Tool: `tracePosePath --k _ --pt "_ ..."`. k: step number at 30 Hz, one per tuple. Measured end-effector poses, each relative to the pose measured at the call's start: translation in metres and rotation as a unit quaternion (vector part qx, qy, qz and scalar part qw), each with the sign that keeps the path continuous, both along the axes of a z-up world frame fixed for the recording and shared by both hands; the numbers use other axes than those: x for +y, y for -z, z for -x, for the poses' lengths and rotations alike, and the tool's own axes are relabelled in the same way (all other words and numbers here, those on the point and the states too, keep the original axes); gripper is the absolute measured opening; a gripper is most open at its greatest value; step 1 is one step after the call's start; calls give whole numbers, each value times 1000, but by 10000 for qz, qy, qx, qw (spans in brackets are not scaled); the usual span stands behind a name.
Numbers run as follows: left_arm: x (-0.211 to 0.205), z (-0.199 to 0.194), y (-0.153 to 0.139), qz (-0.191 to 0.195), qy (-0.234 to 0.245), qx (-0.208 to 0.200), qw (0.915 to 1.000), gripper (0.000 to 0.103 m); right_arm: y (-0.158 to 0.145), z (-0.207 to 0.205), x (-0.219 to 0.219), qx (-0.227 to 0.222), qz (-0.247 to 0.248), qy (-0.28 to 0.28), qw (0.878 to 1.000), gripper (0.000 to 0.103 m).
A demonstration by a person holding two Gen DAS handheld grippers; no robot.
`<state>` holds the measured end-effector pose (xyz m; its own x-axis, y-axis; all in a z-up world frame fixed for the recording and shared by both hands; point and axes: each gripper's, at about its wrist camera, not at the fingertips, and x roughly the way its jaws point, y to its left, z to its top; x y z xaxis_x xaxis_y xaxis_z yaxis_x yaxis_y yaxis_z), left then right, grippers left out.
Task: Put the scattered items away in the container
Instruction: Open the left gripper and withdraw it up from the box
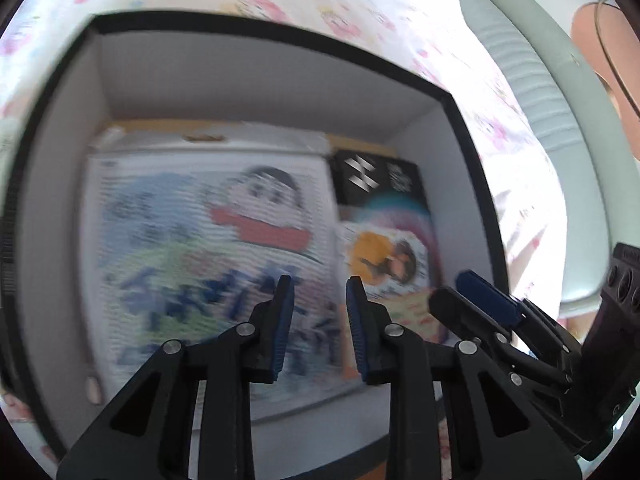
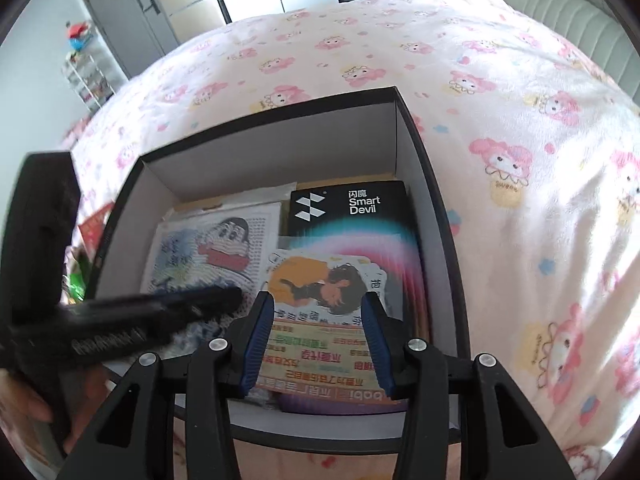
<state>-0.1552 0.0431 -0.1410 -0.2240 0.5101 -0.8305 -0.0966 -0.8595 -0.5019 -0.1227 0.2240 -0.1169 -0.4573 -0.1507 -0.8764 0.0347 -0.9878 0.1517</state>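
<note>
1. One black-rimmed, white-walled cardboard box (image 2: 276,148).
2. One white cartoon-printed flat packet (image 2: 208,248) inside.
3. One black "Smart Devil" carton (image 2: 352,208) inside.
4. One orange illustrated card (image 2: 316,280) inside.
5. Two black grippers with blue pads: left gripper (image 1: 320,320), right gripper (image 2: 318,340).

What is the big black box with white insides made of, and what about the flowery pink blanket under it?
The big black box with white insides looks like stiff cardboard: thin, flat walls with sharp folded corners and a matte white lining. The flowery pink blanket seems to be soft, slightly fuzzy printed cloth, since it lies in gentle wrinkles.
</note>
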Motion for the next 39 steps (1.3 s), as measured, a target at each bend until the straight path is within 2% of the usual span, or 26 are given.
tracePosePath --k 2,3,5,7,15,19,23,29,35,39 --pt "-11 -2 -2 107 -54 41 9999 32 3 3 -6 -72 126 -177 9997 41" --pt "-13 -3 -2 285 -82 81 9995 33 5 6 -9 -136 197 -255 9994 41" --pt "-14 -5 -2 511 -116 156 9985 34 10 12 -21 -261 192 -481 9983 41" --pt "-23 -4 1 492 -193 102 9985 31 14 18 -33 -418 64 -698 9967 41" --pt "-54 -7 2 433 -302 169 9985 33 32 18 -55 -750 -441 -979 9914 42" --pt "-47 -9 -3 465 -241 195 9984 34 36 14 -62 -648 -899 -1077 9880 45" --pt "-25 -9 5 520 -186 176 9983 34 39 10 -49 -622 -1292 -884 9857 45" --pt "-25 -12 5 488 -150 173 9985 34 30 3 -21 -637 -941 -395 9927 45" --pt "-27 -17 1 341 -137 219 9991 39 18 -12 -18 -465 -884 -295 9946 45" --pt "-23 -28 -16 238 -10 448 9987 39 -1 -23 -16 -244 -760 -274 9964 45"
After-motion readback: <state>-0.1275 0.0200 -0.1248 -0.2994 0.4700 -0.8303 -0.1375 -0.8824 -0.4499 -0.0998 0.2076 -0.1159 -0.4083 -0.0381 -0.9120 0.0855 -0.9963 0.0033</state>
